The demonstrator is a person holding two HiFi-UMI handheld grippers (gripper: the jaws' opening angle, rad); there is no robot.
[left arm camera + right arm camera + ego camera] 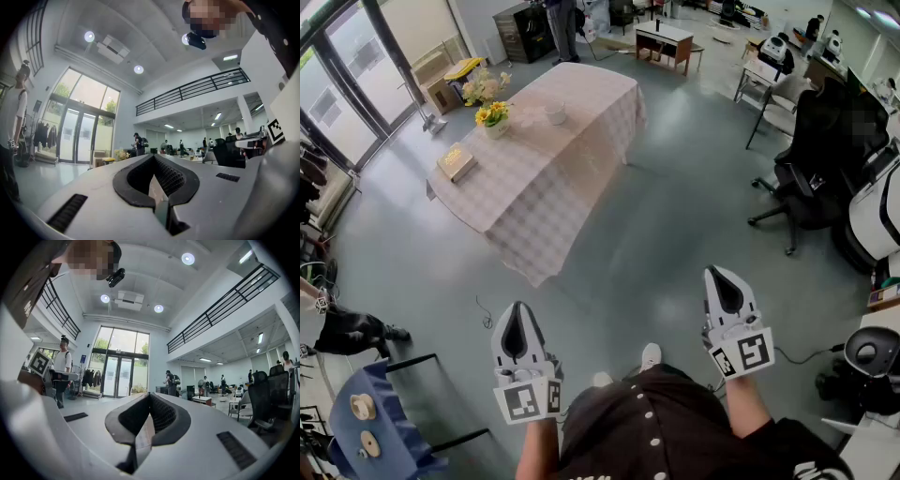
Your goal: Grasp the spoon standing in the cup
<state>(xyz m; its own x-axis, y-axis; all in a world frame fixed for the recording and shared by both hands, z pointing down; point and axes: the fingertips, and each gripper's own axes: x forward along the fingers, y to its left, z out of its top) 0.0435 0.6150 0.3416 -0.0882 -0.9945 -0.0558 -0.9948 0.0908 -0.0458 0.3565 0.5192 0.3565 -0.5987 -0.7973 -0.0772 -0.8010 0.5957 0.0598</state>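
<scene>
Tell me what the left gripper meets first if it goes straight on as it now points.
Probably the near corner of the long table under its pale checked cloth; only bare grey floor lies between. The left gripper's height against the tabletop is unclear.

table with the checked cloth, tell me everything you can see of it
The table is long and rectangular, draped in a pale checked cloth that hangs nearly to the grey floor on each visible side, hiding the legs. It stands at an angle in the head view. On it rest a pot of yellow flowers, a small white cup and a tan box near the left end.
</scene>
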